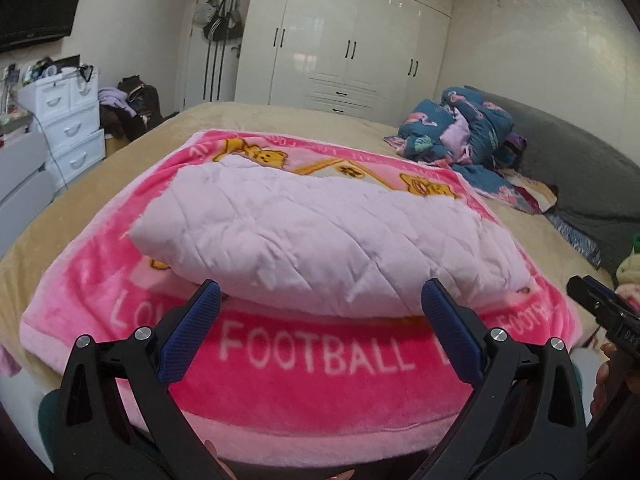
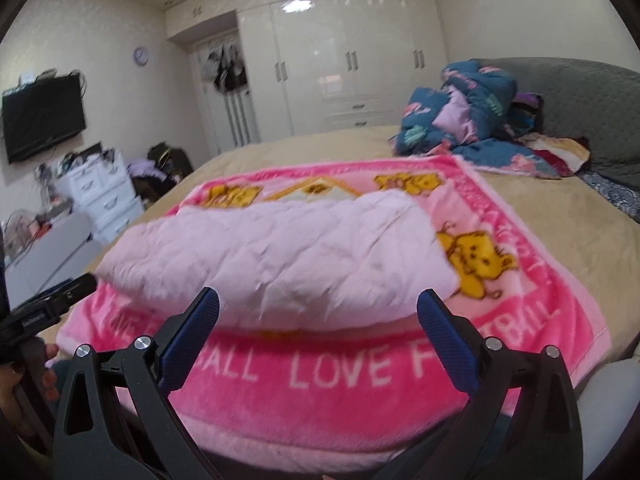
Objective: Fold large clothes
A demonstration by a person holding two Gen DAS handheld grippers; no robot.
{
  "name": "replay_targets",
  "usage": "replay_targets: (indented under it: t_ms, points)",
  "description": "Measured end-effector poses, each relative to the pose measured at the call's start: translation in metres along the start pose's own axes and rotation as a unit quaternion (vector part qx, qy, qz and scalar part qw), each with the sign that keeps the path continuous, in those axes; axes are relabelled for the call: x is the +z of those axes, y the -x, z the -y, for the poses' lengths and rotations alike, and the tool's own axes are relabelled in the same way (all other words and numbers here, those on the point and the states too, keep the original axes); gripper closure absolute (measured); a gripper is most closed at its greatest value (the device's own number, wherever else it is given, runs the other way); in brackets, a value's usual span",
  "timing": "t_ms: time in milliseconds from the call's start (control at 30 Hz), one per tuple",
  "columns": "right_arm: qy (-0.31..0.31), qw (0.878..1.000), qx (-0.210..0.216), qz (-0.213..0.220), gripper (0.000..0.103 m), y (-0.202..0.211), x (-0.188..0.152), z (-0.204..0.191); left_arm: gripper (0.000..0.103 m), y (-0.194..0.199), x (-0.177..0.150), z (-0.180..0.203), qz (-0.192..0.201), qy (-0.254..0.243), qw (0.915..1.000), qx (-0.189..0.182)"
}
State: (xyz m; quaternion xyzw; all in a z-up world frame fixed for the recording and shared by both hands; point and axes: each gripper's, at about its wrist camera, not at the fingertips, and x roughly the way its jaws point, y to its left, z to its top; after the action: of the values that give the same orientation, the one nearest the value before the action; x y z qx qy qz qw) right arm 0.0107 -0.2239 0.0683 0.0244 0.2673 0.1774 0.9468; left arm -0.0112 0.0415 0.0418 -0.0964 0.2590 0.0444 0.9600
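Left wrist view: left gripper point(image 1: 320, 300) spread apart, empty, near the folded pale pink quilted garment point(image 1: 320, 236) on the pink blanket point(image 1: 320, 380). Right gripper point(image 2: 318, 302) likewise apart, empty.

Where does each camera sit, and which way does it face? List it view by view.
Left wrist: on the left hand-held gripper, facing the folded pale pink quilted garment on the pink blanket; the right hand-held gripper shows at right.
Right wrist: on the right hand-held gripper, same target.
Shared: garment, blanket, wardrobe.
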Motion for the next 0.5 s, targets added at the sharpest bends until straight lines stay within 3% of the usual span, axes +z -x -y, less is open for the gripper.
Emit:
replay_targets:
  t_ms: [167,500]
  points:
    - [0.004,1.000,0.014,-0.010,0.004,-0.008,-0.018,-0.012,0.009,-0.005,-0.007,0.009,-0.016,-0.011,0.9998,-0.004]
    - [0.015,0.999,0.027,-0.012,0.004,-0.009,-0.017,-0.019,0.009,-0.005,-0.007,0.013,-0.021,-0.009,0.9997,-0.013]
